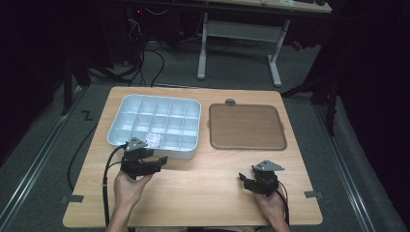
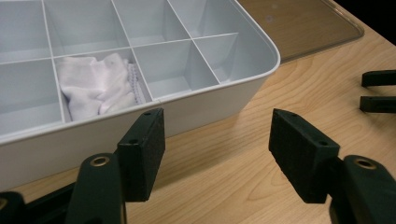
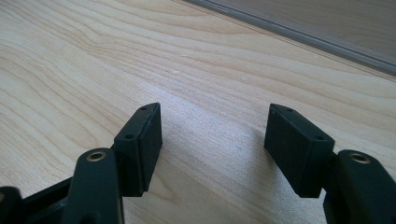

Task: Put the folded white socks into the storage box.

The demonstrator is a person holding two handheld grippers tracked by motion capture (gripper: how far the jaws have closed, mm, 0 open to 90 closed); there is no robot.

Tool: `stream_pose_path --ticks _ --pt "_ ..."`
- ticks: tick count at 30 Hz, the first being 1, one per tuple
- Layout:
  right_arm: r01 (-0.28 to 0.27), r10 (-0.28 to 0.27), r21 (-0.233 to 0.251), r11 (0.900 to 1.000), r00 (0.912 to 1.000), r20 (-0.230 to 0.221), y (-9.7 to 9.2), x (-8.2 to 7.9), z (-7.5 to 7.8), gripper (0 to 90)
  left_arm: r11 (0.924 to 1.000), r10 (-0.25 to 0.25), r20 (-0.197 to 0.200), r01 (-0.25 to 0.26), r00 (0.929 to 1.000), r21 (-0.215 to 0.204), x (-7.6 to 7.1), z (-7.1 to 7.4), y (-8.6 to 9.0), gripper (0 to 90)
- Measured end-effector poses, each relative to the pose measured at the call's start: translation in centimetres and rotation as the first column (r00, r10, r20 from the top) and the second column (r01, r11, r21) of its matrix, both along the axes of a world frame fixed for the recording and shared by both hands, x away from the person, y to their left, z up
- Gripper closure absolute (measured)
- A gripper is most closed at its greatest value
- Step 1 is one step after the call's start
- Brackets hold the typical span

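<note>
Wooden table (image 1: 203, 193), left gripper (image 1: 145, 162) low beside compartment tray (image 1: 116, 137), right gripper (image 1: 251, 182) resting, both jaws released.

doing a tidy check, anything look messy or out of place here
Nothing stands out. The white cloth lies crumpled in one compartment of the divider tray, and the lid lies flat beside it.
</note>
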State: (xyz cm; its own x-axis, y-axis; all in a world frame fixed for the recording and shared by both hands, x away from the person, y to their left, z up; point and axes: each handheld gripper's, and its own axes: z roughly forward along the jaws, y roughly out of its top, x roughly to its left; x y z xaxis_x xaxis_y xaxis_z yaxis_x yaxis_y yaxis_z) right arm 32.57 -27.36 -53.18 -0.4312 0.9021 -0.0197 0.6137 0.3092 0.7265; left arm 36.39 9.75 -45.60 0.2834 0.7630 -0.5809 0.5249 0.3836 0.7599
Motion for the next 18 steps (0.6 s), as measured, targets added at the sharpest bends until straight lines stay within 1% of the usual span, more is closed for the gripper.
stream_pose_path --ticks 7,13,14,16,17,18 --pt "0.001 -0.001 0.000 1.0000 1.0000 0.000 0.0 0.0 0.0 37.2 0.9999 -0.005 -0.005 0.005 1.0000 -0.015 -0.4 -0.6 -0.3 35.4" --pt "0.001 -0.001 0.000 1.0000 1.0000 0.000 0.0 0.0 0.0 37.2 0.9998 -0.011 -0.007 0.011 0.9999 -0.015 -0.9 -1.4 -0.6 34.9" --pt "0.001 -0.001 0.000 1.0000 1.0000 0.000 0.0 0.0 0.0 37.2 0.9997 -0.009 -0.010 0.009 0.9999 -0.025 -0.9 -1.5 -0.7 34.8" --pt "0.001 -0.001 0.001 1.0000 1.0000 -0.001 0.0 0.0 0.0 37.4 0.9996 -0.013 -0.007 0.013 0.9999 -0.024 -1.0 -1.9 -0.7 34.7" --pt "0.001 -0.001 0.002 1.0000 1.0000 0.000 0.0 0.0 0.0 37.5 0.9994 -0.012 -0.009 0.011 0.9999 -0.033 -1.1 -2.0 -0.7 34.7" --pt "0.000 0.000 0.003 1.0000 1.0000 0.000 0.0 0.0 0.0 37.7 0.9994 -0.015 -0.009 0.015 0.9998 -0.033 -1.1 -2.1 -0.7 34.7"
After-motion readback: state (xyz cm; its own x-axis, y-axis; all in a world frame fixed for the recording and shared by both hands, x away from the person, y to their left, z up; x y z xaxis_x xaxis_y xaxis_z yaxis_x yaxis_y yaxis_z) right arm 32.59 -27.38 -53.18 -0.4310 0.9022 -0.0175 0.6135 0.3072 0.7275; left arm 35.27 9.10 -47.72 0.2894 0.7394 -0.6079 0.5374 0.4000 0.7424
